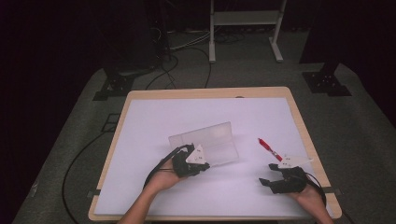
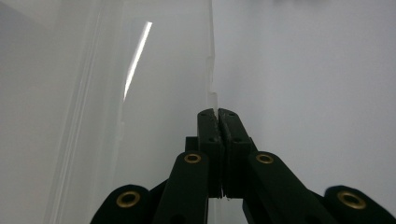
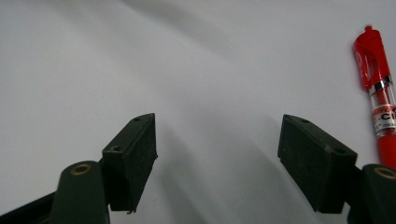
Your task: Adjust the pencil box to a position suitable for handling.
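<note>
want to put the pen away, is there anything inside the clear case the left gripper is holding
Nothing shows inside the clear case: through its see-through walls only the white table appears. The left gripper covers its near corner, so that spot stays unseen. The red pen lies apart.

one clear plastic case (image 1: 212,142), one red pen (image 1: 267,148), two tongs (image 1: 198,164)

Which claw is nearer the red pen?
Right. The right claw sits open just below the red pen; the left claw is across the table, shut on the clear plastic case.
</note>
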`<action>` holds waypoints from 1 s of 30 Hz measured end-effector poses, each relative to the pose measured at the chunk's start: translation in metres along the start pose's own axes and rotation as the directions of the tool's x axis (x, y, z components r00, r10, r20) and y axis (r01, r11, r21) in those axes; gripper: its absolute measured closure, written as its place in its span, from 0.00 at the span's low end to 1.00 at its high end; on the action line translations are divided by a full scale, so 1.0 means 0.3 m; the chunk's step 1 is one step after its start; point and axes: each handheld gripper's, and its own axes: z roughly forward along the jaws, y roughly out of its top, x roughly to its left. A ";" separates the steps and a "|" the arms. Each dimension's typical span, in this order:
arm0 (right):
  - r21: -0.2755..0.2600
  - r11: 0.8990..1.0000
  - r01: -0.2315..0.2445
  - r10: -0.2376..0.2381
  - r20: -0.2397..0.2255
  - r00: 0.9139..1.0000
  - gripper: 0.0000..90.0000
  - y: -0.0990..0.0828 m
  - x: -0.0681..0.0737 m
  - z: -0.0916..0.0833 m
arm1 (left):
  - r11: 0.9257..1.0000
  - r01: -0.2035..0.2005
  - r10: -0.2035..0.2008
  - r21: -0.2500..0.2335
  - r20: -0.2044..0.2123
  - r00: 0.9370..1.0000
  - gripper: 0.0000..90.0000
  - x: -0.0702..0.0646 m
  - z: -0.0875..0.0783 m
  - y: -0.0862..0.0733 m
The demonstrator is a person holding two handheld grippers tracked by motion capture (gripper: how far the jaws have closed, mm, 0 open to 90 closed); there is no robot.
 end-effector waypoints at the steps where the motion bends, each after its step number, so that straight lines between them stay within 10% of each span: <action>1: 0.000 1.000 0.000 0.000 0.000 1.000 0.30 0.000 0.000 0.000 | 1.000 0.000 0.000 0.000 0.000 1.000 0.99 0.000 0.000 0.000; 30: 0.004 1.000 0.004 -0.004 -0.003 1.000 0.30 -0.001 0.000 0.002 | 1.000 -0.025 0.025 0.000 0.063 0.998 0.99 -0.040 0.062 0.003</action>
